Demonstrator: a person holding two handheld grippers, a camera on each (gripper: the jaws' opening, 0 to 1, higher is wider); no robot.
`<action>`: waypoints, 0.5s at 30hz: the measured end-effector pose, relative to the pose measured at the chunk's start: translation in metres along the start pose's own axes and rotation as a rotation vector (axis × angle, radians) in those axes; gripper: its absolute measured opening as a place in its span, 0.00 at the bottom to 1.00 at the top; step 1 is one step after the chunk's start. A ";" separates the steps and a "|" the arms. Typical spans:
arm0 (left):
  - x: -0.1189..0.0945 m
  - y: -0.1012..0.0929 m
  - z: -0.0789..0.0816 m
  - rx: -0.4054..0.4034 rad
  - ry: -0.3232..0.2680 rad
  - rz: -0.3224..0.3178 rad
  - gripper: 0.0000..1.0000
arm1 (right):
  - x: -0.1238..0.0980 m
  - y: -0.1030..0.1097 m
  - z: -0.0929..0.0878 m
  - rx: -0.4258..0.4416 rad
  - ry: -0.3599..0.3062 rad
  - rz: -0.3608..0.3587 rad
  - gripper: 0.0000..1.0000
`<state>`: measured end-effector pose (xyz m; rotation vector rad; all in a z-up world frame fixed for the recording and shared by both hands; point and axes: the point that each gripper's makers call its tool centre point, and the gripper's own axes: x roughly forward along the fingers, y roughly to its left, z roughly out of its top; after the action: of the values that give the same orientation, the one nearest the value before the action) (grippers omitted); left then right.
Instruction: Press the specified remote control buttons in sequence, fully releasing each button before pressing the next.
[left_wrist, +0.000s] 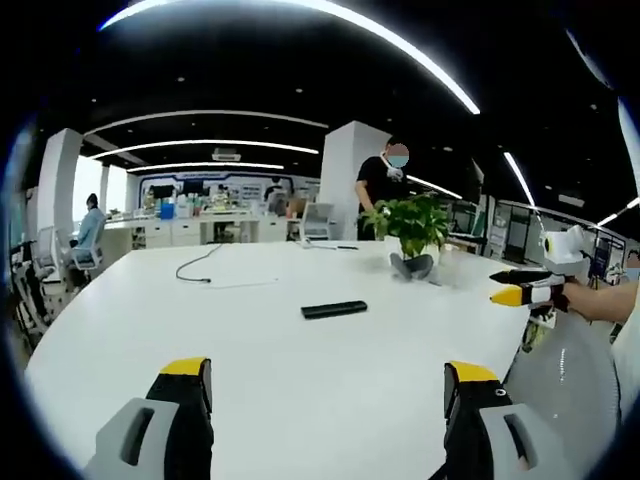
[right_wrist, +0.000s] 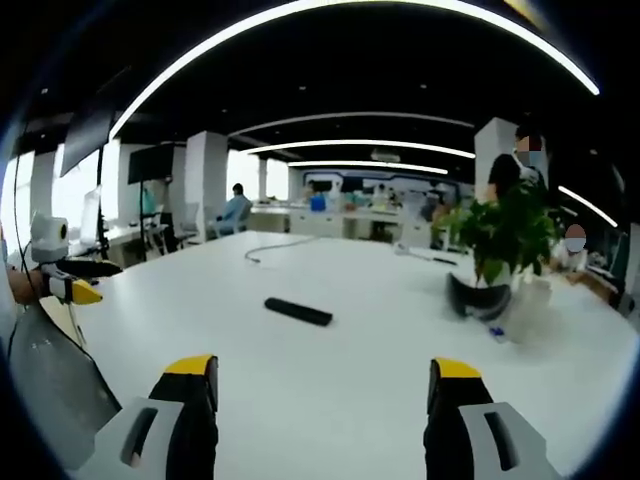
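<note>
Step in hand, as judged: approach, before the 1st press; no button contacted yet

- Remote control (left_wrist: 334, 309): flat on the white table (left_wrist: 250, 380), roughly mid-surface, lengthwise across the left gripper view; also in the right gripper view (right_wrist: 298, 311), ahead and slightly left of centre. Button layout too small to read
- Left gripper (left_wrist: 328, 388): jaws spread wide, nothing between them, held above the near table edge, well apart from the remote. Seen from the right gripper view at the far left (right_wrist: 72, 285), yellow-tipped, off the table edge
- Right gripper (right_wrist: 322, 388): jaws likewise spread wide and empty, well short of the remote. Seen in the left gripper view at the right edge (left_wrist: 520, 288), held by a hand (left_wrist: 590, 298)
- Potted plant (left_wrist: 410, 228) with a dark object at its base: beyond the remote, clear of the approach path
- Cable (left_wrist: 200, 266): on the far side of the table, well apart from the remote

Next move, as judged:
1. Select 1 gripper and bring its jaws together to form a narrow pressing tip
2. Advance over the remote, descend on the 1st specified button, then lift fully clear
3. Keep the remote in view throughout; press vertically to avoid sliding it on the smooth surface
</note>
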<state>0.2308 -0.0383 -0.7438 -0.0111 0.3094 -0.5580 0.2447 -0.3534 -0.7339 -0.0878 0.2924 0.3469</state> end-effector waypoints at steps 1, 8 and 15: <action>0.001 0.002 -0.004 -0.009 0.018 -0.006 1.00 | 0.000 -0.001 0.001 0.000 -0.003 -0.004 0.85; 0.008 0.017 -0.007 -0.057 0.037 -0.011 0.97 | -0.001 -0.002 -0.001 0.004 0.005 -0.007 0.82; 0.022 0.023 -0.001 -0.021 0.067 -0.031 0.97 | -0.003 -0.001 0.000 0.006 -0.001 -0.010 0.81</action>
<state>0.2598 -0.0306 -0.7537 -0.0174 0.3808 -0.5869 0.2427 -0.3553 -0.7335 -0.0830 0.2923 0.3364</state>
